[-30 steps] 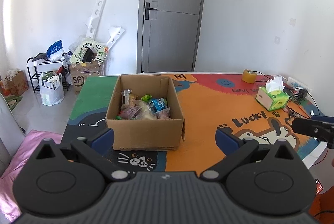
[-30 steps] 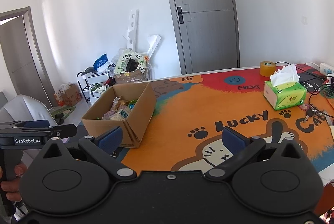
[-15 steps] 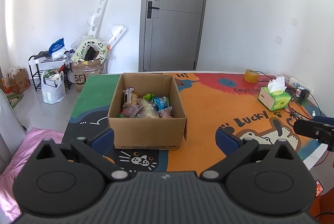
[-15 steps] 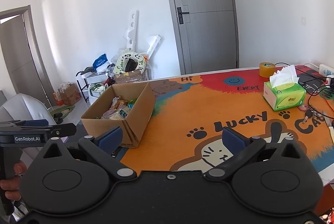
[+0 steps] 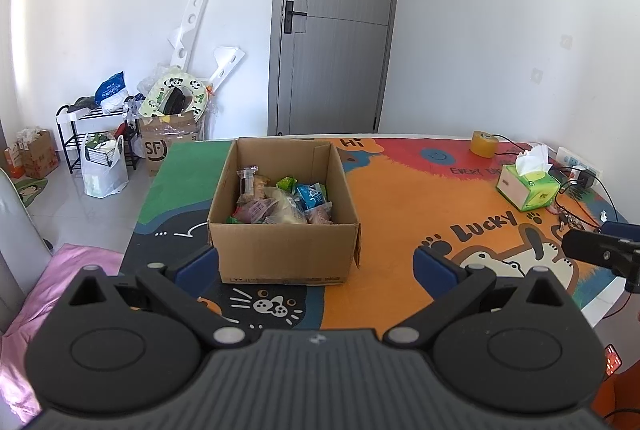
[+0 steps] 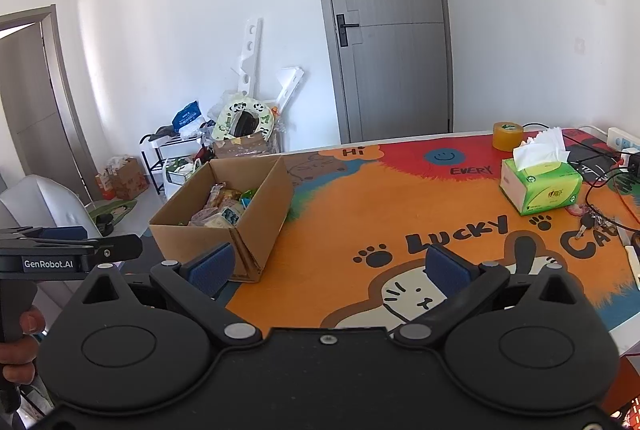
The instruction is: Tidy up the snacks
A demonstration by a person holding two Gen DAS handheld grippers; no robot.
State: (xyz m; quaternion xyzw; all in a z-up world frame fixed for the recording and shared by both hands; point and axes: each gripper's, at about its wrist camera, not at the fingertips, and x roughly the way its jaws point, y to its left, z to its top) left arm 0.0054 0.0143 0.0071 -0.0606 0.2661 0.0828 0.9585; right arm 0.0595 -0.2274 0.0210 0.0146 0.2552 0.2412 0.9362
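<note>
- Left hand-held gripper [image 5: 316, 264] hung wide open, empty, facing a cardboard box [image 5: 283, 253] of snacks [image 5: 280, 199] at 12 o'clock.
- Right hand-held gripper [image 6: 328, 266] gaped wide, empty, above the worktop [image 6: 360, 222].

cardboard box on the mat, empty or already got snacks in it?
Not empty. The cardboard box stands upright with its top open, and wrapped snacks are piled on its floor, well below the rim.

Counts on the mat-covered table [image 5: 400, 197]

One cardboard box [image 5: 283, 246] holding a heap of snack packets [image 5: 280, 199], uncountable; one tissue box [image 5: 527, 187]; one tape roll [image 5: 483, 144].
</note>
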